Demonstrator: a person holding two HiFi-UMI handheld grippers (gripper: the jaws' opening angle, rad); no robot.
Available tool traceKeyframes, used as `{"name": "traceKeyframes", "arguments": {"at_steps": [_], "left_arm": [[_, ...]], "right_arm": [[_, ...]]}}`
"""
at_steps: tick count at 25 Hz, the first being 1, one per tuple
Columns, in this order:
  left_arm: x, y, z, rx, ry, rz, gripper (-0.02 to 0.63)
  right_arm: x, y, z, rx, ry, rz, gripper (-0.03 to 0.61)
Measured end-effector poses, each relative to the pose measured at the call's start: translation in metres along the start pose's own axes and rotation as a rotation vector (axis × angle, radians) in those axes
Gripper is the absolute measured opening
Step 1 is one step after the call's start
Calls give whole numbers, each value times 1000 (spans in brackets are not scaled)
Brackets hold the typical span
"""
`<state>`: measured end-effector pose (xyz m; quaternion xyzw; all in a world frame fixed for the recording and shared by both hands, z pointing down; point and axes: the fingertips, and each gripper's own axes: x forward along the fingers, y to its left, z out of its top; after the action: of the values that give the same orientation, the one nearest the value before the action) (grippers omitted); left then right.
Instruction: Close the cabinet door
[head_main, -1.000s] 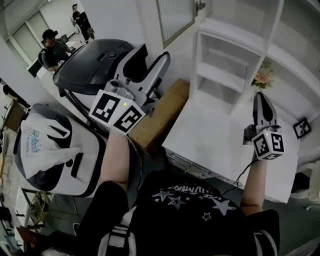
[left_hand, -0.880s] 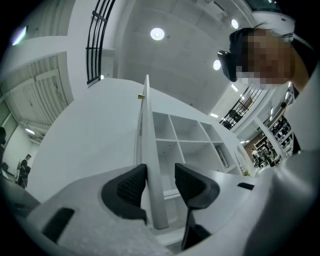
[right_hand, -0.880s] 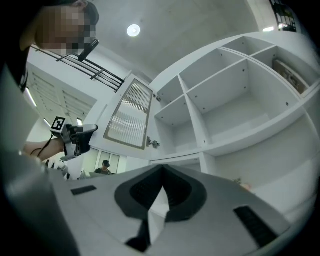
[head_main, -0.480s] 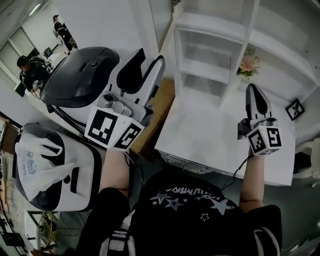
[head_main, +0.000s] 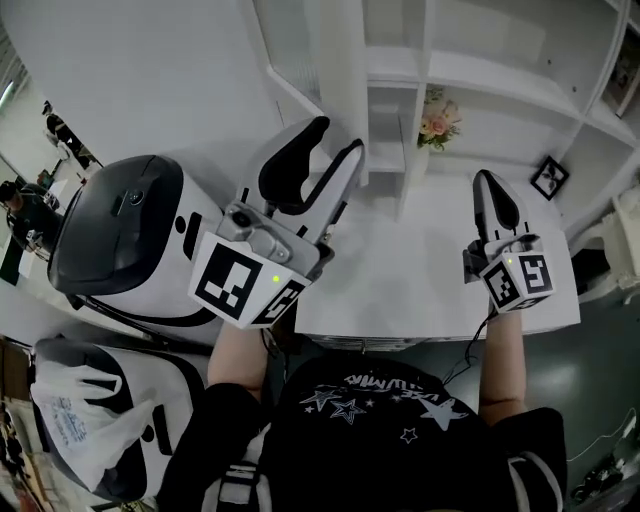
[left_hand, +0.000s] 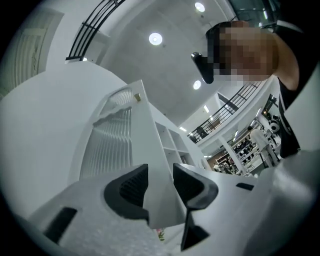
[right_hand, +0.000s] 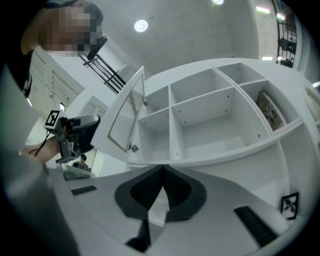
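Note:
The white louvred cabinet door (head_main: 340, 80) stands open, edge-on to the head view, at the left of the white shelf unit (head_main: 470, 70). My left gripper (head_main: 337, 135) reaches up to it. In the left gripper view the door's free edge (left_hand: 150, 150) runs between the two pads (left_hand: 134, 186), which have just closed in and grip it. My right gripper (head_main: 490, 195) hovers over the white counter (head_main: 420, 270) with its jaws (right_hand: 161, 172) shut and nothing between them. From the right gripper view the door (right_hand: 125, 120) hangs ajar and the left gripper (right_hand: 75, 135) sits beside it.
A small pot of flowers (head_main: 437, 117) and a black-framed picture (head_main: 548, 177) stand on the counter under the shelves. Two large white machines with dark lids (head_main: 120, 230) crowd the floor at the left. People stand far off at the left edge (head_main: 20, 205).
My left gripper has swung right, from over the dark-lidded machine to the door's edge, and now straddles it. The right gripper shifted slightly. The head view has turned toward the shelves.

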<state>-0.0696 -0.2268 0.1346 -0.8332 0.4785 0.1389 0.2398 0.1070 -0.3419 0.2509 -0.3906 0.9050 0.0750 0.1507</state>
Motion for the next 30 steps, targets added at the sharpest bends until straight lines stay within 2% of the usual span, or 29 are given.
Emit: {"name": "traceKeyframes", "arguments": {"at_steps": [4, 9, 13, 18, 23, 30], "left_arm": [[16, 8, -8, -21, 2, -44, 163], [34, 15, -31, -38, 42, -43, 146], [50, 28, -57, -17, 100, -3, 119], [64, 50, -83, -81, 150, 32, 112], [73, 65, -98, -87, 186, 67, 97], [84, 74, -108, -84, 184, 84, 84]], "right_arm": [[-10, -9, 7, -19, 0, -67, 5], [-21, -19, 9, -36, 11, -129, 5], [-26, -22, 9, -50, 13, -165, 5], [-26, -23, 11, -64, 13, -193, 5], [-23, -25, 13, -79, 14, -213, 5], [-18, -32, 15, -95, 10, -237, 5]]}}
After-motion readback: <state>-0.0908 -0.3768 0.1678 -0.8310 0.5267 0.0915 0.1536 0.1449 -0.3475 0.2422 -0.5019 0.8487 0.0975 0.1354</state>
